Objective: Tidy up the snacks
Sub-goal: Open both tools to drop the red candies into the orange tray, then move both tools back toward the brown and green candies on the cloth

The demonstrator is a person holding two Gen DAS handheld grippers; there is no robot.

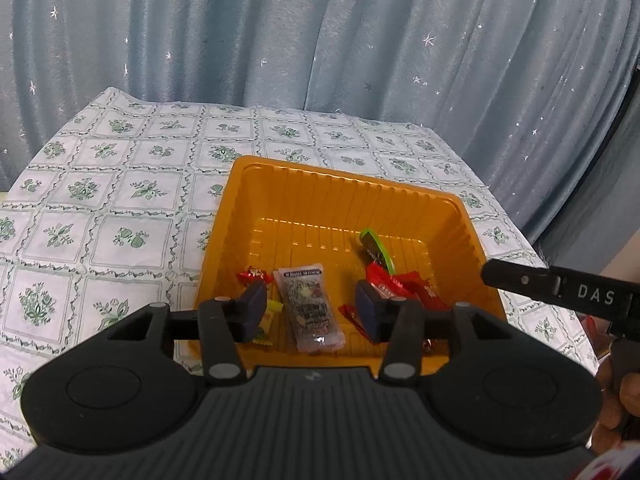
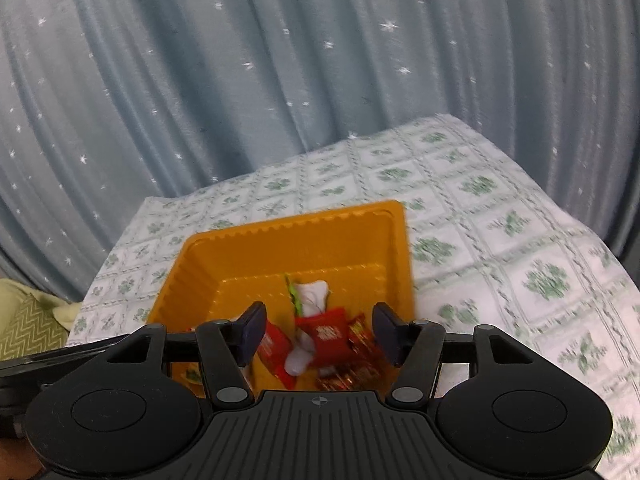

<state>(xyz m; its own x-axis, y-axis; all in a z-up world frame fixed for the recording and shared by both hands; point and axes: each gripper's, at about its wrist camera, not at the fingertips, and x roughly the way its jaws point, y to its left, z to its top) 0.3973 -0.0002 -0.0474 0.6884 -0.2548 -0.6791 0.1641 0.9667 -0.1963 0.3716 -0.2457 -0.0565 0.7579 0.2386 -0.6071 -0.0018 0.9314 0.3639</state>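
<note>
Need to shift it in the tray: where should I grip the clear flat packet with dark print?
Take the clear flat packet across its narrow middle, coming from above with the left gripper, already open astride it. It lies flat and lengthwise on the orange plastic tray floor, long edges exposed.

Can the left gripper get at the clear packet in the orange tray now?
Probably yes: the left gripper hangs open over the clear packet in the orange tray, with nothing covering it.

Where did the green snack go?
The green snack leans in the orange tray, toward its right back part in the left wrist view, just behind the red packets.
</note>
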